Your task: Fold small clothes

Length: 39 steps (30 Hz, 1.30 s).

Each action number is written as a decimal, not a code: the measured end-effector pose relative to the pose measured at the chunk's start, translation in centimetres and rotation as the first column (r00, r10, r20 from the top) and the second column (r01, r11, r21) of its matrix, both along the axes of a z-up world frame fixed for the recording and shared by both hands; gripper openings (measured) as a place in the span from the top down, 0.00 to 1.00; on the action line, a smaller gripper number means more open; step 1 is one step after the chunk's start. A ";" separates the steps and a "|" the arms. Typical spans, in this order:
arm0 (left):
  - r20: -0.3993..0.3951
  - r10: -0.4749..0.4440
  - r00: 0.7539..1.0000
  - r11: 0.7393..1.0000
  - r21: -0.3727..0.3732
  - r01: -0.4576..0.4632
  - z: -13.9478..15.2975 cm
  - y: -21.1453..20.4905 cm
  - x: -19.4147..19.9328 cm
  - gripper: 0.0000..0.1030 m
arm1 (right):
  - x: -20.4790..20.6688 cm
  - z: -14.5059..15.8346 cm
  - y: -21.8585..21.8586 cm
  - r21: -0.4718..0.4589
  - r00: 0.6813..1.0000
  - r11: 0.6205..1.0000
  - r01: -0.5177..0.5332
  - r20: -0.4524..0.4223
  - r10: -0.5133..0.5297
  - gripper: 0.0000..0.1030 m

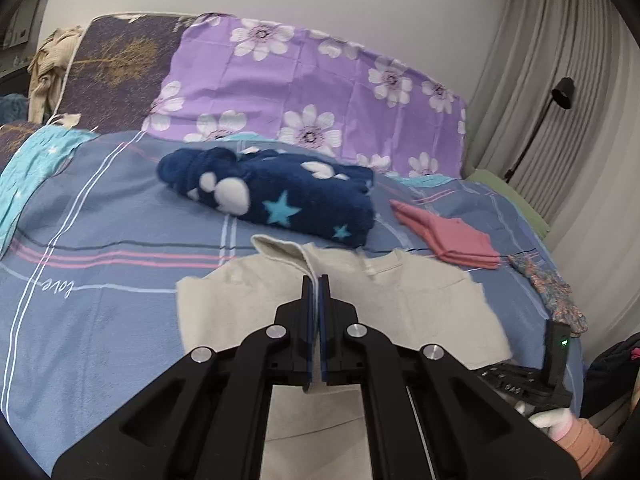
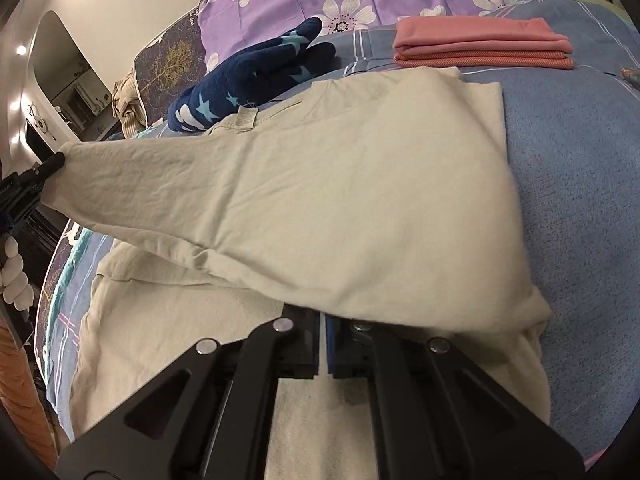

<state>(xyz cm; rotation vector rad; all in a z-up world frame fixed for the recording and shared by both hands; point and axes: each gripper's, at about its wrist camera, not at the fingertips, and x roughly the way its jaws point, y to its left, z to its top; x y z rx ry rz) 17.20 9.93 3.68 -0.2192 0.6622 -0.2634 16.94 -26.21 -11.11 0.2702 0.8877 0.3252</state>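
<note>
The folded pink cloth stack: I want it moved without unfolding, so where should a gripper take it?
Judging by its pose, grip the folded pink cloth stack at its rounded folded end, from the near left, pinching all layers.

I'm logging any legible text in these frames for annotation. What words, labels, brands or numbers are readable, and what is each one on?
"love": cursive white script, seen upside down, on the blue striped bedsheet.
Sewn tag at the neck of the beige garment: any print is too small to read.
Embossed lettering on the right gripper's black body: too blurred to read.
Nothing else legible in either wrist view.
</note>
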 end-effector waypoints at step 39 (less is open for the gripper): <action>-0.136 0.047 0.990 0.910 0.414 0.013 -11.3 -7.0 1.2 0.52 | 12.1 4.0 -10.6 0.000 0.980 0.981 0.193 -0.045 -0.193 0.98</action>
